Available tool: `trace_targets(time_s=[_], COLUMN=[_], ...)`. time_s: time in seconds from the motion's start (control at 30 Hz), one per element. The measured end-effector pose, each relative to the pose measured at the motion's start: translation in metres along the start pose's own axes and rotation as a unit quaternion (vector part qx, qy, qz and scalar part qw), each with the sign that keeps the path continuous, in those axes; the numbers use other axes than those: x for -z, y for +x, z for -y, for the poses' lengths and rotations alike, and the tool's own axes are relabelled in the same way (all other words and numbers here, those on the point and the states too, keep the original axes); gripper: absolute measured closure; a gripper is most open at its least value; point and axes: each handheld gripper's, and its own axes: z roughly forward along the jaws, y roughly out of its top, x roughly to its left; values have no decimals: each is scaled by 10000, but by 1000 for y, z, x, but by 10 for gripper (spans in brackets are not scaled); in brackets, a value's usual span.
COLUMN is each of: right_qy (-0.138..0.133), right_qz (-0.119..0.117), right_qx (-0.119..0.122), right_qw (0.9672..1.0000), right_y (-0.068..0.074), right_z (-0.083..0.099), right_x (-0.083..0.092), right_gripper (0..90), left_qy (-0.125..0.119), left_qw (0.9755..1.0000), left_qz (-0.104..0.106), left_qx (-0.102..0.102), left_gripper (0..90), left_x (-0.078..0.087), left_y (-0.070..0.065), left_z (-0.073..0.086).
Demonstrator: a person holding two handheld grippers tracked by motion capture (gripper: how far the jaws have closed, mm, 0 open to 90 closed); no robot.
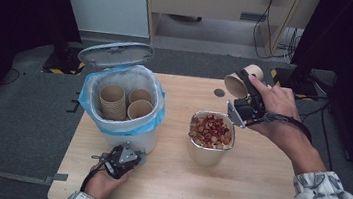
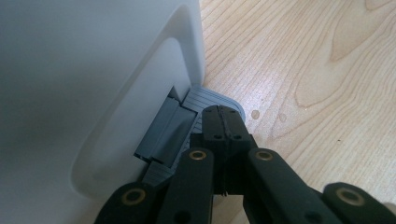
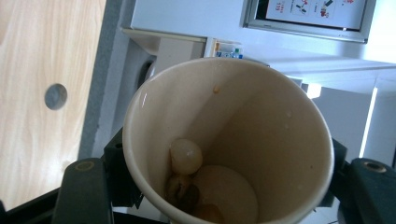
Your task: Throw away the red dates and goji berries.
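At lower left of the high view, the left gripper (image 1: 134, 156) rests its fingers, pressed together, on the grey pedal (image 2: 212, 100) of the white bin (image 1: 123, 101), whose lid (image 1: 115, 54) stands raised. Centre, a bowl (image 1: 212, 133) of reddish bits sits on the worktop (image 1: 251, 178). Upper right, the right gripper (image 1: 242, 89) pinches a tilted paper cup (image 1: 241, 80) with scraps (image 3: 187, 177) inside.
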Motion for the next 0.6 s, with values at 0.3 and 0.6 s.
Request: trace_targets(time_s=[0.3,0.6], right_qy=[80,202], right_qz=[86,121], right_qx=[627,744], right_qw=[9980,9969], right_y=[-14,-12], right_z=[-9,-4], right_x=[0,0], right_gripper=[317,324], left_qy=[-2,-14], left_qw=[10000,10000], left_qz=[3,15], left_qx=[2,12], left_gripper=[899,899], left_x=[0,0], left_y=[0,0], left_z=[0,0])
